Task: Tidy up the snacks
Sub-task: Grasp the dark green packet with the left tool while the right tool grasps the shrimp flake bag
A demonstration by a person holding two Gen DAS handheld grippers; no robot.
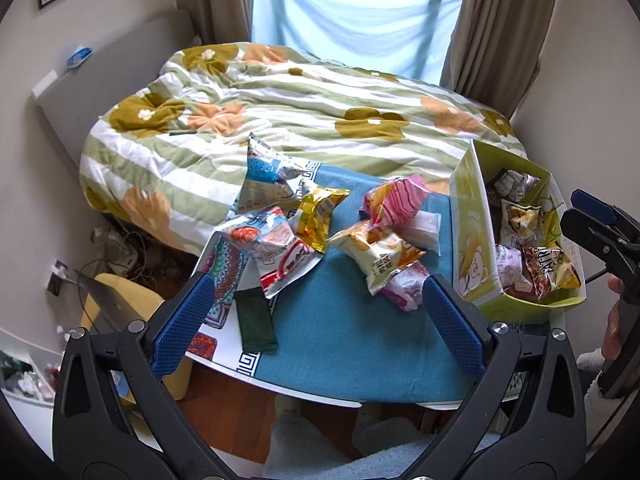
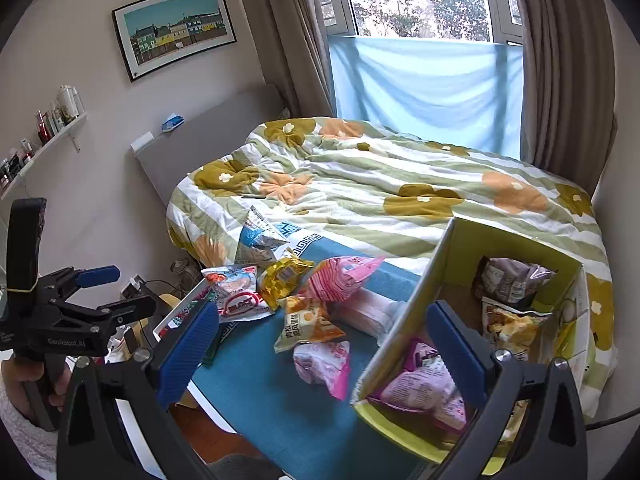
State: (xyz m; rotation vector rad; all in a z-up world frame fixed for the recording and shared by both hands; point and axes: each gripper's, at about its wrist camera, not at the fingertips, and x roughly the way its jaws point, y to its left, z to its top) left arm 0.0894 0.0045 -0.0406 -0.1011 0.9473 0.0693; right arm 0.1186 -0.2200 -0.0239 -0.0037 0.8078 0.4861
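Note:
Several snack packets lie on a blue tablecloth (image 1: 340, 328): a blue-silver one (image 1: 264, 176), a gold one (image 1: 316, 216), a red-white one (image 1: 276, 252), a pink one (image 1: 396, 200), an orange-white one (image 1: 380, 256) and a dark green bar (image 1: 256, 320). A yellow-green cardboard box (image 1: 472, 220) at the right holds several packets (image 1: 520, 220). My left gripper (image 1: 320, 320) is open and empty above the near table edge. My right gripper (image 2: 324, 356) is open and empty, straddling the near left wall of the box (image 2: 404, 320), above a pink packet (image 2: 324, 364).
A bed with a flowered striped quilt (image 1: 300, 120) lies just beyond the table. Curtains and a window are behind it. Cables and clutter lie on the floor at left (image 1: 120, 248). A shelf with bottles (image 2: 48, 128) hangs on the left wall.

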